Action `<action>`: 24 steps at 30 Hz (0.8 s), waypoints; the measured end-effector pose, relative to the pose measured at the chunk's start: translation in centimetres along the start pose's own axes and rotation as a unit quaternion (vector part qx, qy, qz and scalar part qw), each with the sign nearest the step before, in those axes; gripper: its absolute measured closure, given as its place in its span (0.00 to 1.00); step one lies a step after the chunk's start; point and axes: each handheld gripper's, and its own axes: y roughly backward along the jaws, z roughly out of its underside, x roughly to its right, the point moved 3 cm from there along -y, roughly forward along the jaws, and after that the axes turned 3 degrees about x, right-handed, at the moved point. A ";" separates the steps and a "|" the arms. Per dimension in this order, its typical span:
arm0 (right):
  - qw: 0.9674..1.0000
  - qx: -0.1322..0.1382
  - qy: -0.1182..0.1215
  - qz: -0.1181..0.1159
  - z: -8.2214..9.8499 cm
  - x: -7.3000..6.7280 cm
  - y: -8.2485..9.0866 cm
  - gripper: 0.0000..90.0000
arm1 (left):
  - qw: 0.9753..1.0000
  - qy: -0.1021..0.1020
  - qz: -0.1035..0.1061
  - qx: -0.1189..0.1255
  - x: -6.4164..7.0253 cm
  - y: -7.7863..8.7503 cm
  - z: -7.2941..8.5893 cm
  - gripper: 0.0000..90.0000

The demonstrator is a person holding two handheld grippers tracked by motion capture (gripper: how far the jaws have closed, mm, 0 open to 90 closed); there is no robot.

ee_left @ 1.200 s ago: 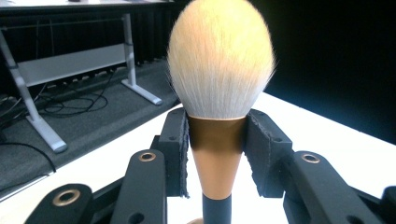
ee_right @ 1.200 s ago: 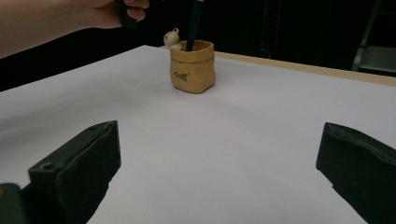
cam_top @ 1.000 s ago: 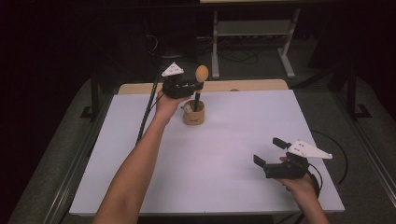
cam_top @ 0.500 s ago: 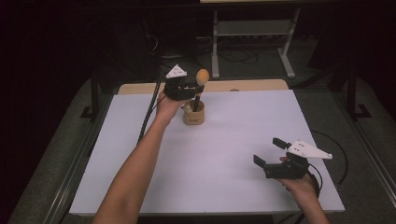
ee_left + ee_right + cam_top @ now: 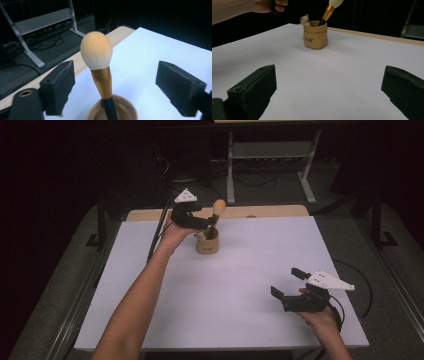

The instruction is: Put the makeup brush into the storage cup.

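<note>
A brush [image 5: 96,51] with a cream tuft, gold ferrule and black handle leaned in a tan cup [image 5: 207,242] at 12 o'clock. The left gripper [image 5: 115,87] straddled it, jaws apart and not touching. The right gripper [image 5: 286,288] sat released at 4 o'clock.

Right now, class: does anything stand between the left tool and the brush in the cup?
Nothing visible. The left tool is open, and the brush rises from the cup straight between its jaws, with clear gaps on both sides.

Looks like a dim lab or recording studio: white-covered worktop [image 5: 250,270], black surroundings, metal stand [image 5: 270,155], loose cables [image 5: 260,182] on grey floor [image 5: 45,315].
</note>
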 end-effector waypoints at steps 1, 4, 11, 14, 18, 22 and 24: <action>1.000 0.000 0.000 0.000 0.0 0.0 0.0 0.00 | 1.000 0.000 0.003 0.001 0.1 0.1 0.0 0.15; 1.000 0.001 -0.004 0.003 0.0 0.0 0.1 0.00 | 1.000 -0.006 0.005 -0.004 0.1 0.6 0.0 0.14; 1.000 0.001 -0.005 0.004 0.0 0.2 0.1 0.00 | 1.000 0.002 0.013 -0.011 -0.3 1.3 0.7 0.11; 1.000 -0.001 -0.006 0.004 0.0 0.2 0.1 0.00 | 1.000 0.008 0.018 -0.009 -0.1 1.7 1.0 0.11; 1.000 0.000 -0.006 0.005 0.0 0.3 0.1 0.00 | 1.000 0.005 0.023 -0.010 0.1 2.3 1.2 0.11; 1.000 0.000 -0.008 0.005 0.0 0.2 0.1 0.00 | 0.999 0.015 0.028 -0.012 0.3 3.0 1.5 0.12; 1.000 -0.001 -0.008 0.006 0.0 0.2 0.1 0.00 | 1.000 0.011 0.027 -0.011 0.4 3.5 1.6 0.12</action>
